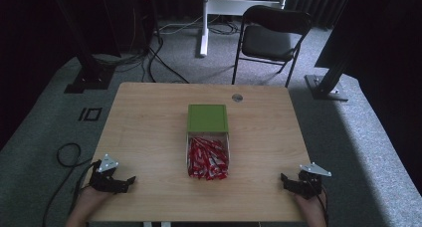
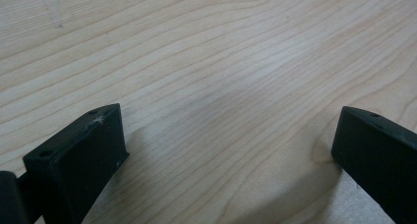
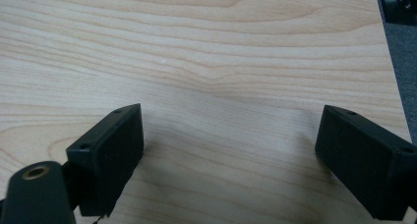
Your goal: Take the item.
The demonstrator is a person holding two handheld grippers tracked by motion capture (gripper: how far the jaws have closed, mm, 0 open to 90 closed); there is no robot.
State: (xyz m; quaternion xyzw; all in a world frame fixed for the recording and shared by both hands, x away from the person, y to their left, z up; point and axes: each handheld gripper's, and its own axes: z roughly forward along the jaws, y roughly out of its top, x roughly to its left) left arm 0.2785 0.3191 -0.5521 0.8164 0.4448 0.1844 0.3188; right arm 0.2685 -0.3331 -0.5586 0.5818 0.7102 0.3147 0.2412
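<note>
A light wooden table [image 1: 149, 132] is seen from above. At its middle stands a clear box [image 1: 208, 156], open at the top and filled with small red sachets [image 1: 206, 160]. A green lid [image 1: 207, 118] lies flat at the box's far end, touching or overlapping it; which of the two cannot be told.

The left gripper [image 1: 130, 180] rests near the table's near left corner, the right gripper [image 1: 282, 178] near the near right corner, both well apart from the box. In each gripper view the fingers [image 2: 78, 160] are spread wide with nothing but bare wood between them.

The sachets are judged light, soft and slippery, likely to slide against one another, so a single one is best pinched at an edge that sticks up from the heap. The box is judged thin-walled and light; it would be taken by a side wall. The lid looks stiff and would be gripped at its rim.
</note>
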